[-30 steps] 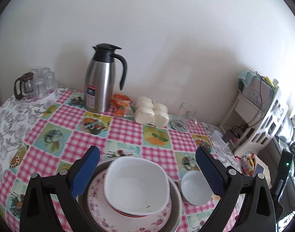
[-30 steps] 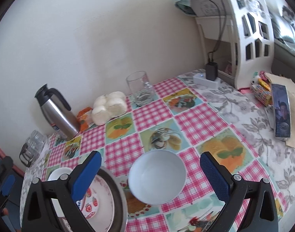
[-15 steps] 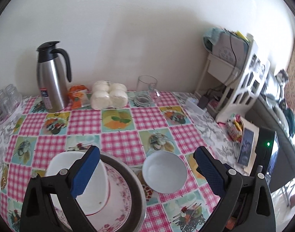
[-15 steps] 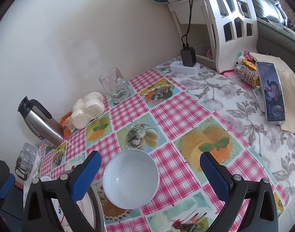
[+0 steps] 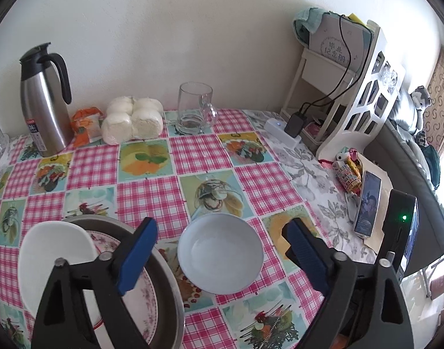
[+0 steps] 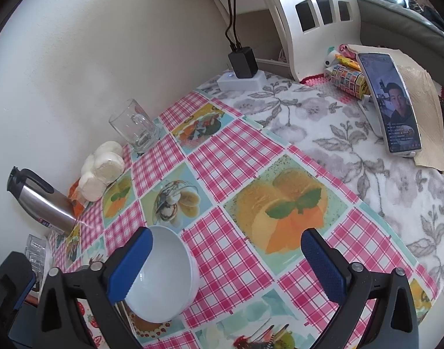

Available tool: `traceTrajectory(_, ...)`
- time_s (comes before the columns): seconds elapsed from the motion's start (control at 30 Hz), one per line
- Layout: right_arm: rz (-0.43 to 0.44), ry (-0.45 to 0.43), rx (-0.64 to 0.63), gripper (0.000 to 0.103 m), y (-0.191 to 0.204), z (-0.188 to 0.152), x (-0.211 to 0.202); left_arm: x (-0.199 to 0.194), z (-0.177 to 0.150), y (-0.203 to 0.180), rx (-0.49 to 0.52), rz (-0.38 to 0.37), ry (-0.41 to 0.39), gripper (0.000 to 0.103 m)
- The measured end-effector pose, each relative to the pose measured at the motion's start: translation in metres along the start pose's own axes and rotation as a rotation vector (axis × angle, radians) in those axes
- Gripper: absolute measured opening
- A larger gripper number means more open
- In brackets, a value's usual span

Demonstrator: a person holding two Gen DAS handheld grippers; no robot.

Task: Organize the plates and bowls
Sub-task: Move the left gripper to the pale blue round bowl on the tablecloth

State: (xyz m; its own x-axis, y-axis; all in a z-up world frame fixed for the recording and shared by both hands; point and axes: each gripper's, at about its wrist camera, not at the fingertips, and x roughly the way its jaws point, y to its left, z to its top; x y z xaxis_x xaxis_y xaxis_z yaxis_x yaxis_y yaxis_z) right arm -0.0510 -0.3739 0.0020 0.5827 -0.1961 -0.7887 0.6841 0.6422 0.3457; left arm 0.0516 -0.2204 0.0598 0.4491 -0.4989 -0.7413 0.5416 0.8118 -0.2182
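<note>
1. Your left gripper (image 5: 220, 254) is closing, its jaws either side of the small white bowl (image 5: 220, 257) without touching it.
2. Your right gripper (image 6: 226, 264) stands wide and empty, that bowl by its left finger.
3. Left of your left gripper sits the square bowl (image 5: 56, 261), stacked on the floral plate (image 5: 140, 299) on the counter (image 5: 265, 186).

— What do we see of our left tool (image 5: 220, 245)?
— Black plastic arms, triangular cut-outs, round silver screws at the joints, blue ribbed pads (image 5: 137, 254) on both fingers.
— And our right tool (image 6: 226, 258)?
— The same: black frame, silver screws, blue textured pads (image 6: 323, 264). In its view our left tool's black body edges the lower left corner.
</note>
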Motion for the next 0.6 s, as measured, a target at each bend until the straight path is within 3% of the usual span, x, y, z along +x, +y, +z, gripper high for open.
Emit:
traceTrajectory(0.2,-0.003,0.056,-0.002,0.102,-0.002,-0.005,0.017,0.026,0.0,0.006,-0.037,0.015,0.042,0.077)
traceTrajectory(0.43,-0.006,0.093,-0.043,0.1,0.005,-0.011,0.028,0.052,-0.007,0.01,-0.028,0.044,0.093,0.075)
traceTrajectory(0.6,-0.01,0.124,-0.069,0.094,0.008,-0.015,0.035,0.062,-0.009,0.014,-0.033,0.045,0.114,0.072)
